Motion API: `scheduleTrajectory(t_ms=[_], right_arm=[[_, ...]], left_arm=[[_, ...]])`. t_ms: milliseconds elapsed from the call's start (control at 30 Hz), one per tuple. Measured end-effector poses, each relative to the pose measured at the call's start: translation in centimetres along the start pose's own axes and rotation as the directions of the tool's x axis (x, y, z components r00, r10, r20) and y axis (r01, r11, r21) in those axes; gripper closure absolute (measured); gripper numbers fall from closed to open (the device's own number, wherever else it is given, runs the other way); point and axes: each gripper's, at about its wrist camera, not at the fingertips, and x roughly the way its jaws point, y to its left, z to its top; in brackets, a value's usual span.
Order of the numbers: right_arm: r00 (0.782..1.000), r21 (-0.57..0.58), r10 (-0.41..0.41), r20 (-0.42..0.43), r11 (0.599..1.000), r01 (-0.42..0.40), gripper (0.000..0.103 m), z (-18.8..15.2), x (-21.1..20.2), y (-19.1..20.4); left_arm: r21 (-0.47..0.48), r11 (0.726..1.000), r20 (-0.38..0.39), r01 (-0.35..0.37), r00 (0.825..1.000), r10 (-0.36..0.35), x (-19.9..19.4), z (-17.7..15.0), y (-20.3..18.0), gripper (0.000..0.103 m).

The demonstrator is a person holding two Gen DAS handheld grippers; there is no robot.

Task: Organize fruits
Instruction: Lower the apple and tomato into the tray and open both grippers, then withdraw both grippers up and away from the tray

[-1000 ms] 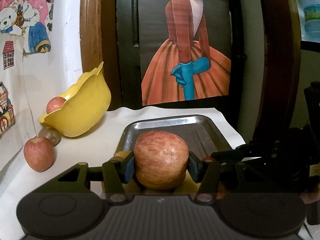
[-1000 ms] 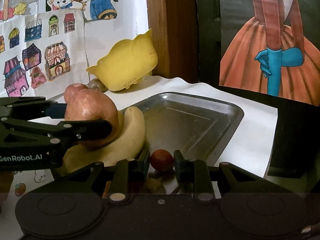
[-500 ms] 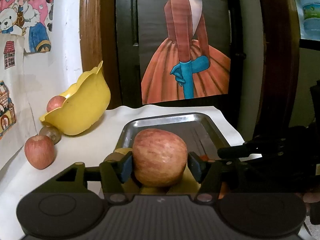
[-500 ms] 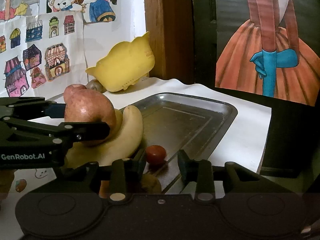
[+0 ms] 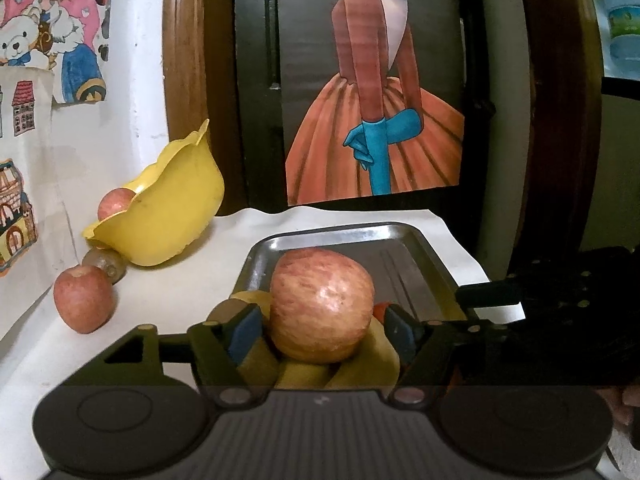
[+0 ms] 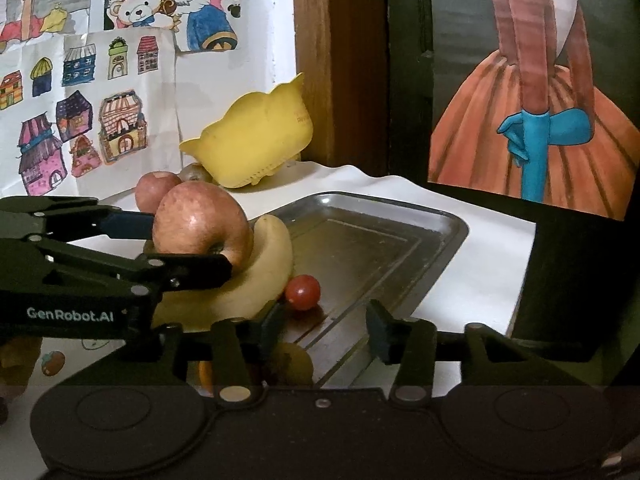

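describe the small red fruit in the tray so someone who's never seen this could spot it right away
Find the metal tray on the white-covered table. At its near left end lies a banana with a big apple over it; the cherry tomato sits on the tray floor right beside the banana. It is the only small, smooth, glossy red ball there, far smaller than any apple.

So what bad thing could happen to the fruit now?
The big apple sits on top of the bananas with the left gripper open around it, so it could roll off. The little red tomato lies loose in the metal tray just ahead of the open right gripper; a bump might send it rolling. The tipped yellow bowl might spill the apple inside.
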Motion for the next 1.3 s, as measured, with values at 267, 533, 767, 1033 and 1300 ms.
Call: scheduleTrajectory(t_ms=[267,533,767,1033,1300], right_arm=[[1.0,-0.016,-0.01,0.022,1.0,0.01,0.034,-0.2,-1.8,0.6],[0.996,-0.021,-0.034,0.077,0.999,0.035,0.019,0.5,-5.9,1.6],[0.991,-0.024,-0.034,0.132,0.999,0.038,0.008,0.7,-10.8,3.8],[0.981,-0.019,-0.024,0.191,0.999,0.028,0.001,-0.4,-18.2,7.4],[0.976,-0.027,0.023,0.214,0.999,-0.017,0.001,-3.2,-25.1,11.3]], left_arm=[[-0.016,1.0,0.033,0.003,0.999,-0.003,-1.5,0.3,0.2,0.021],[-0.051,0.999,0.105,-0.014,0.994,0.019,-5.7,1.2,0.8,0.004],[-0.091,0.995,0.152,-0.049,0.986,0.063,-11.3,1.0,1.9,0.001],[-0.139,0.985,0.191,-0.097,0.974,0.123,-19.8,-0.3,2.5,0.001],[-0.153,0.973,0.202,-0.171,0.959,0.2,-28.1,-3.5,2.1,0.0]])
